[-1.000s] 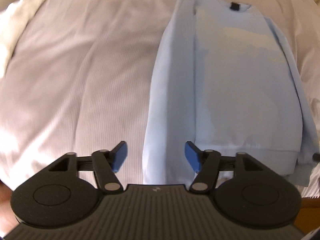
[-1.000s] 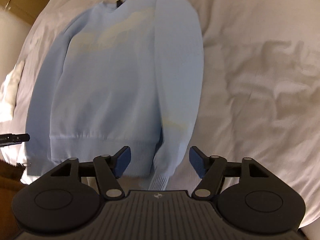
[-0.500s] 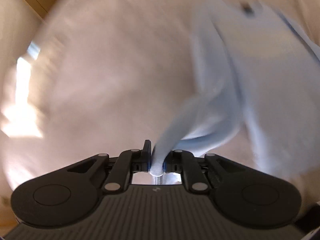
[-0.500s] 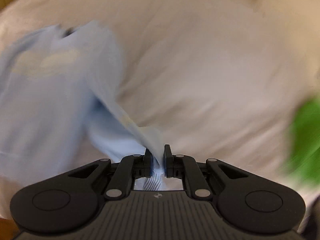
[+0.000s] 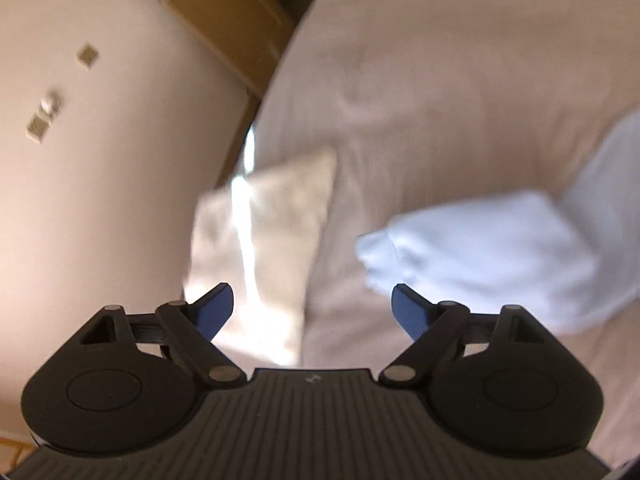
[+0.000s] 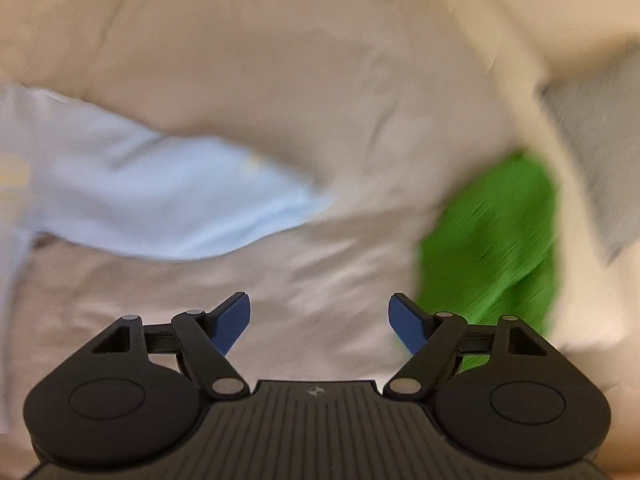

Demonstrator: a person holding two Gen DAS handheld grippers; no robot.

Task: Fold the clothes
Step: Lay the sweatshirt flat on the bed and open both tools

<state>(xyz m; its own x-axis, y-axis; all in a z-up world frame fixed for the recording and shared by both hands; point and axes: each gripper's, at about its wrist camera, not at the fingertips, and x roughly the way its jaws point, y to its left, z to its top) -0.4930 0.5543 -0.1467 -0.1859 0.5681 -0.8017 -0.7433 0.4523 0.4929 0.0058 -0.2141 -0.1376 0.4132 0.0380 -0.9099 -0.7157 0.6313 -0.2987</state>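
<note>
White ribbed bedsheet [image 5: 420, 80] fills most of what your two wrist cameras see, with a cream wall [image 5: 100, 160] and a strip of wooden furniture [image 5: 224, 12] at the far left of the left view. On that wall you can make out a few small pale switch plates [image 5: 44, 118]. Just right of the wall, a cream folded cloth [image 5: 264, 240] lies on the sheet with a bright streak of sunlight across it, straight ahead of your left gripper's left fingertip.

Your left gripper [image 5: 312, 312] has its jaws spread wide and holds nothing. The light blue sweatshirt [image 5: 480, 264] lies on the sheet ahead and to the right of it, bunched and blurred, one rounded folded end reaching toward the gap between the fingers without touching them.

In the right view, the same sweatshirt [image 6: 160, 200] shows as a pale blue tapering shape with a faint yellowish mark, lying flat on the wrinkled sheet [image 6: 280, 60], ahead and to the left of your right gripper [image 6: 319, 320]. That gripper is also spread wide and empty, clear of the fabric. Ahead of its right fingertip lies a bright green cloth [image 6: 492, 248], blurred, and beyond that a grey fabric item [image 6: 600, 160] at the far right edge.
</note>
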